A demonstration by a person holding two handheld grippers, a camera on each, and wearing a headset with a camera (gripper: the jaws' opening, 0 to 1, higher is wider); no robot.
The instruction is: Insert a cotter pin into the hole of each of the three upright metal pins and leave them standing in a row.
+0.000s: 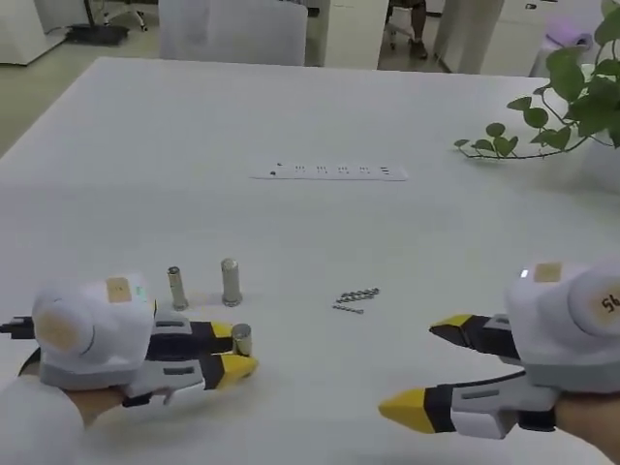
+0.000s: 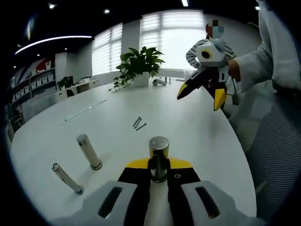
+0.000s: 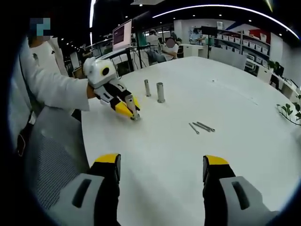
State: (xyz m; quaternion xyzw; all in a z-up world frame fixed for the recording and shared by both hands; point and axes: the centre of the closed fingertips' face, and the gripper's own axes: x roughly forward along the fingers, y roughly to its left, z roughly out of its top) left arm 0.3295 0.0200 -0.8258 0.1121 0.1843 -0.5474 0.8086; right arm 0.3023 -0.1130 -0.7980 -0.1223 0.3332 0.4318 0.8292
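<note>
At lower left of the head view, left gripper (image 1: pixel 242 351) jaws clamp one upright metal pin (image 1: pixel 241 339); two more pins (image 1: pixel 231 282) stand just above. Cotter pins (image 1: pixel 356 299) lie at centre; right gripper (image 1: pixel 407 370), lower right, jaws wide.

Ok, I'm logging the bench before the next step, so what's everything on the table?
standing pins: two, silver, upright side by side, left of centre.
gripped pin: one, silver, upright between the left gripper's jaws.
cotter pins: small cluster, count unclear, grey, centre.
strip: one, white, far centre.
plant: one, green, far right.
table: one, white.
left gripper: one, white with yellow tips, shut on the gripped pin.
right gripper: one, same colours, open, holding nothing.
</note>
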